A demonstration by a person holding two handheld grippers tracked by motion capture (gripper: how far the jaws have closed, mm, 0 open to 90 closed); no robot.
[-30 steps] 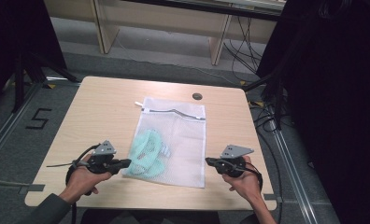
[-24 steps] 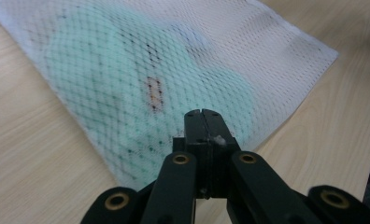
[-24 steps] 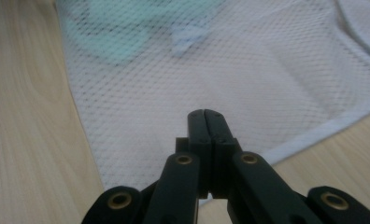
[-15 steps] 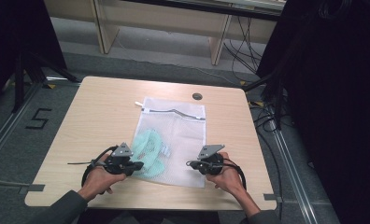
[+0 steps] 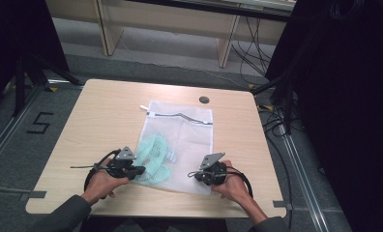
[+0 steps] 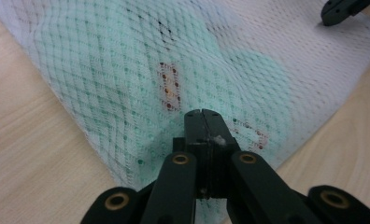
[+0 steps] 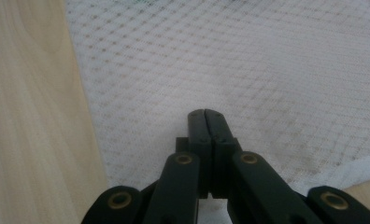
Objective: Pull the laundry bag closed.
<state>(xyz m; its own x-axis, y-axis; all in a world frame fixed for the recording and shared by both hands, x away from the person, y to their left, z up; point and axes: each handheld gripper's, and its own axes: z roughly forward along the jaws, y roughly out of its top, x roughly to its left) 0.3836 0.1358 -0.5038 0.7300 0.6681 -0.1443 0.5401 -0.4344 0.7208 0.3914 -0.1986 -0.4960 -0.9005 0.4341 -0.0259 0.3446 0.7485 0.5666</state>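
I see a white mesh laundry bag (image 5: 178,142) lying flat on the light wooden desk (image 5: 102,116), reaching from the desk's middle toward its near edge, with its zipper end facing the far edge. A mint-green garment (image 5: 153,154) sits inside the bag, in its near left part. A small round dark cap (image 5: 204,99) lies near the far edge of the desk, apart from the bag.

My left gripper (image 5: 137,170) is at the bag's near left corner. In the left gripper view its jaws are pressed together over the mesh (image 6: 127,84); I cannot tell whether any fabric is caught between them.

My right gripper (image 5: 198,176) is at the bag's near right corner. In the right gripper view its jaws are likewise closed tip to tip above the white mesh (image 7: 248,60), again with no clear sign of pinched fabric.
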